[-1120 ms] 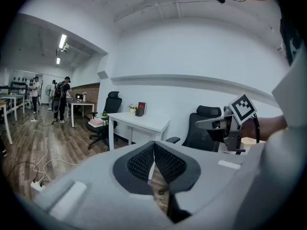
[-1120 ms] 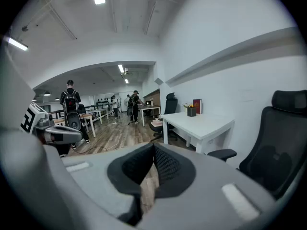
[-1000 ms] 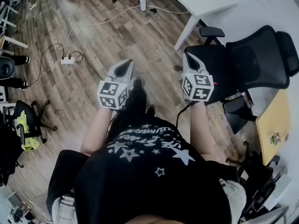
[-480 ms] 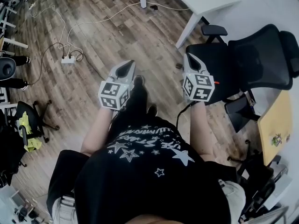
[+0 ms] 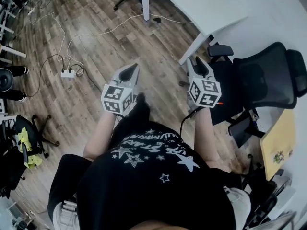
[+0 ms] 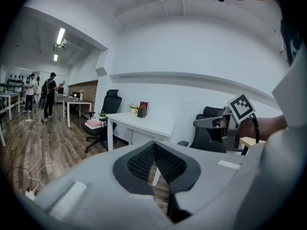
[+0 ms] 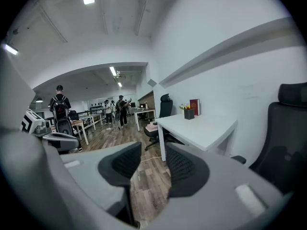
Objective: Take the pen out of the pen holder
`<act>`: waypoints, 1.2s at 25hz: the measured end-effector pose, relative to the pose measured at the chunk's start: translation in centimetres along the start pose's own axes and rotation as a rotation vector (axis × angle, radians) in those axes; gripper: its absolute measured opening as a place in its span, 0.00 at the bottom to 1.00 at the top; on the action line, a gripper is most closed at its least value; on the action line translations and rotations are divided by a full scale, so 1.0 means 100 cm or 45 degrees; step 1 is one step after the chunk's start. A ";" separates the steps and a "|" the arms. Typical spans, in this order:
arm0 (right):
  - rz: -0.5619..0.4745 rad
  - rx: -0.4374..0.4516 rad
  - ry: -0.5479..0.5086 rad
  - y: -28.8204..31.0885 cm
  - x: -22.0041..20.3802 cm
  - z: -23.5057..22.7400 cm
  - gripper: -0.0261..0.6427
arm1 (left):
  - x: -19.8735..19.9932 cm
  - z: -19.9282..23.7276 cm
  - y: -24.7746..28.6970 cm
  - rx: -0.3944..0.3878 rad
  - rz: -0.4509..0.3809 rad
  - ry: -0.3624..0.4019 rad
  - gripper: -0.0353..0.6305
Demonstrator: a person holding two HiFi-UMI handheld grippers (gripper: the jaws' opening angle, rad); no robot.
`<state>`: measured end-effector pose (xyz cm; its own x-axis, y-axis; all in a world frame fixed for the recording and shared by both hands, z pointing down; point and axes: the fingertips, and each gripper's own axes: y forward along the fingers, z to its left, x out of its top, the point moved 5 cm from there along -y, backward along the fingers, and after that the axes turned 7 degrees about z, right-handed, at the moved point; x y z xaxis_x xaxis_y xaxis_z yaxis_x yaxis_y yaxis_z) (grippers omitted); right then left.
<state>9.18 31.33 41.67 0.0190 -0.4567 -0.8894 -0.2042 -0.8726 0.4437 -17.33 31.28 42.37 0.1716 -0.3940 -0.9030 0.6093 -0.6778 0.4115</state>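
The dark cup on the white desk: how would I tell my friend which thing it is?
Look for the white desk by the wall. At its far end a red book stands upright, and the dark cup sits right beside it. It is shorter and darker than the book.

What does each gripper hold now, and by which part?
Nothing is held. The left gripper has jaws together, empty; the right gripper has just been opening its jaws, nothing between them.

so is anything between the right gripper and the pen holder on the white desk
Nothing visible: the right gripper, its empty jaws just opened, faces the pen holder across open floor and bare white desk.
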 end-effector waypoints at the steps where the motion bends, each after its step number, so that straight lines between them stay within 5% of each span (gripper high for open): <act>1: -0.001 0.001 -0.002 0.012 0.009 -0.001 0.32 | 0.006 0.010 0.009 -0.004 -0.007 0.000 0.07; 5: 0.009 0.021 -0.030 0.066 0.044 0.003 0.40 | 0.028 0.057 0.039 0.000 -0.022 -0.007 0.07; 15: 0.045 -0.014 -0.033 0.164 0.090 0.036 0.40 | 0.062 0.173 0.074 -0.005 -0.030 -0.014 0.07; 30: 0.074 -0.004 -0.033 0.250 0.120 0.013 0.40 | 0.076 0.226 0.119 0.032 -0.004 -0.041 0.07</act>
<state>3.06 4.24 41.94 -0.0178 -0.5018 -0.8648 -0.2010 -0.8455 0.4947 -26.25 6.15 43.19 0.1446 -0.4114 -0.8999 0.5900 -0.6943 0.4122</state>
